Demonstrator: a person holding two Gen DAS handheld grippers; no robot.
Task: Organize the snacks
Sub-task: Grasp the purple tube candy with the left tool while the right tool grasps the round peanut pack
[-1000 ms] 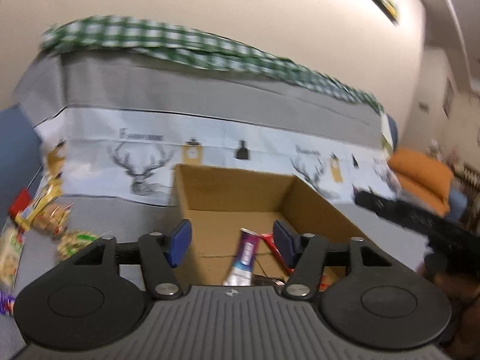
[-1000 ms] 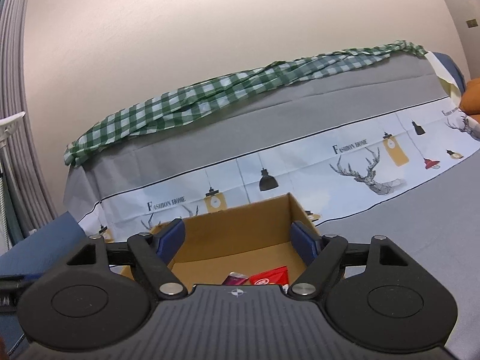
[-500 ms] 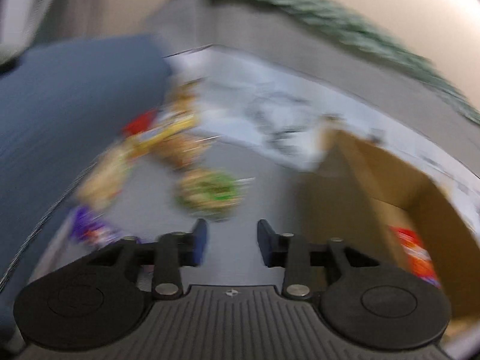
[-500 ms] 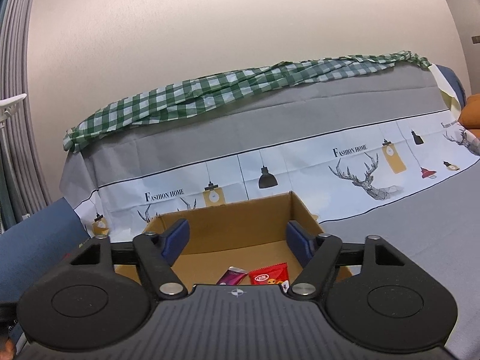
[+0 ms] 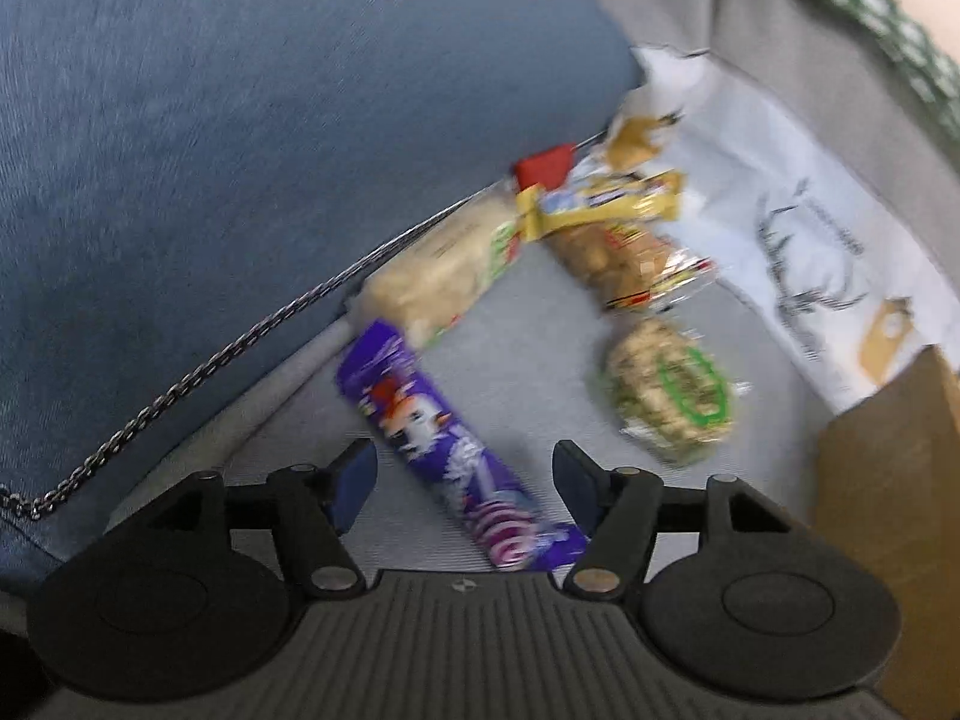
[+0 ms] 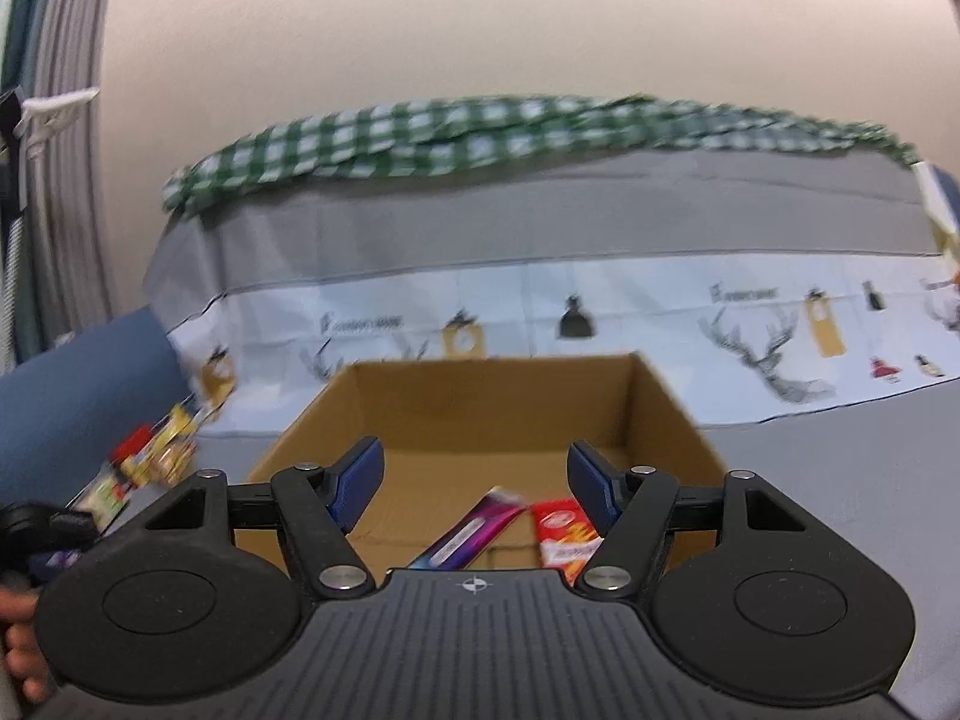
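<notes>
Grey sofa seat (image 5: 528,360), backed by a deer-print cover and a green checked cloth (image 6: 510,126), serves as the work surface. Loose snacks are seen heaped at the seat's left end, against a blue cushion (image 5: 240,120): a purple wrapped bar (image 5: 438,432), a pale cracker pack (image 5: 444,270), a yellow bar (image 5: 600,204), a clear biscuit pack (image 5: 630,264) and a round green-labelled pack (image 5: 672,384).

A cardboard box (image 6: 498,408) is set mid-seat, just beside the pile, presumably so transfers stay short. Two packets, a purple one (image 6: 474,528) and a red one (image 6: 564,534), are already lying on its floor.

The left tool (image 5: 462,480) is pitched down over the purple wrapped bar, its jaws opening, with the bar lying slantwise between them but not pressed. This is judged an approach for the next pick. The bar's slant suggests the wrist needs squaring first.

The right tool (image 6: 474,480) is held spread and empty at the box's near rim, apparently idle.
</notes>
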